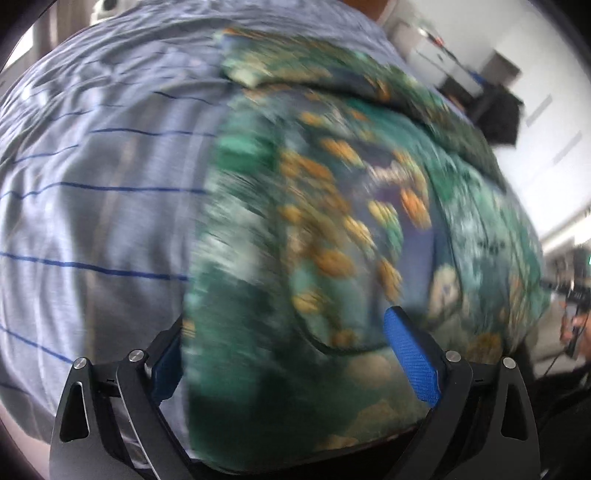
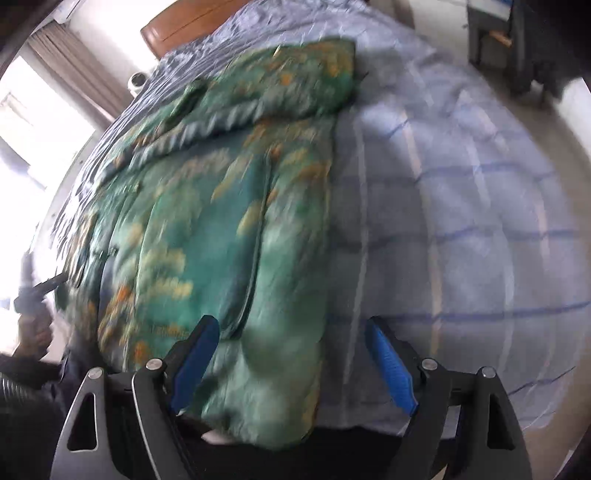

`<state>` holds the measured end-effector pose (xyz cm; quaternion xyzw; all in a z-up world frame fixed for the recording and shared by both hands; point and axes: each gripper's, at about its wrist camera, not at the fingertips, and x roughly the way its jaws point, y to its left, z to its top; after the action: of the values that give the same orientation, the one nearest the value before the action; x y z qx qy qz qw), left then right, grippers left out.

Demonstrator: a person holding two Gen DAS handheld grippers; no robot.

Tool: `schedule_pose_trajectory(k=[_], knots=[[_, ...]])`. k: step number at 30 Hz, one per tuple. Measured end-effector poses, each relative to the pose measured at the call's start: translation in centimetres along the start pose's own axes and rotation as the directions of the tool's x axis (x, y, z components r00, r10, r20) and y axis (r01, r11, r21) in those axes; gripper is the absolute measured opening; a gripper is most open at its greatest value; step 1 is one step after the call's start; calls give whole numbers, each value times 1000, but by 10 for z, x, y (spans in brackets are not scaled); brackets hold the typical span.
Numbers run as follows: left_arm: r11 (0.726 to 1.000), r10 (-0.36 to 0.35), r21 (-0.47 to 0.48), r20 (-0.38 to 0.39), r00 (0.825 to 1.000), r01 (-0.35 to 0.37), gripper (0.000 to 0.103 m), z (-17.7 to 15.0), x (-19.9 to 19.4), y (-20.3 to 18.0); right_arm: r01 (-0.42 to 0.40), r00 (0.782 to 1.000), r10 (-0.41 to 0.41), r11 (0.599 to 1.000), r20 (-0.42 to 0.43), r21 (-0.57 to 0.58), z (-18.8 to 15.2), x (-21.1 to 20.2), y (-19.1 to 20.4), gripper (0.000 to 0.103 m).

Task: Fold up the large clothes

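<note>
Surface: a bed covered by a pale blue-grey sheet with thin dark blue check lines [image 2: 461, 229], wrinkled toward the head end. A brown wooden headboard [image 2: 184, 26] shows at the top of the right wrist view, with beige curtains [image 2: 74, 70] and a bright window [image 2: 33, 125] at the left. White walls and dark furniture [image 1: 495, 110] sit at the right edge of the left wrist view.

Task item: a large green padded garment with an orange and cream floral print [image 2: 207, 221] lies spread along the bed on top of the sheet, its near hem reaching both grippers. One folded-over part lies across its far end.

Left gripper [image 1: 288, 350]: blue-padded fingers spread wide, garment cloth lying between and over them; the left pad is mostly covered by fabric. No pinch visible.

Right gripper [image 2: 295, 354]: blue pads [image 2: 195, 354] wide apart, straddling the garment's near edge where it meets the sheet; not clamped.

Hard to make out: both views are motion-blurred, so the print detail and seams smear. Whether the fingertips touch the cloth cannot be told. Garment type is unclear.

View differences: only the right wrist view shows headboard, window and the garment's full length. Each view catches the opposite hand-held device as a small dark blur at its edge [image 1: 572, 314], the left one near the window side [image 2: 37, 295].
</note>
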<state>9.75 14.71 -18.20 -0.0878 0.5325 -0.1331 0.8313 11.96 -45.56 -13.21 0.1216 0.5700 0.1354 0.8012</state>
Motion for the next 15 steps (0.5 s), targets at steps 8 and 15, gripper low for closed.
schedule_pose_trajectory(k=[8, 15], knots=[[995, 43, 94, -82, 996, -36, 69, 0, 2, -19, -90, 994, 92, 995, -53, 32, -10, 12, 13, 69], [1000, 19, 9, -73, 997, -19, 13, 11, -26, -20, -72, 997, 73, 997, -24, 26, 6, -15, 23, 15]])
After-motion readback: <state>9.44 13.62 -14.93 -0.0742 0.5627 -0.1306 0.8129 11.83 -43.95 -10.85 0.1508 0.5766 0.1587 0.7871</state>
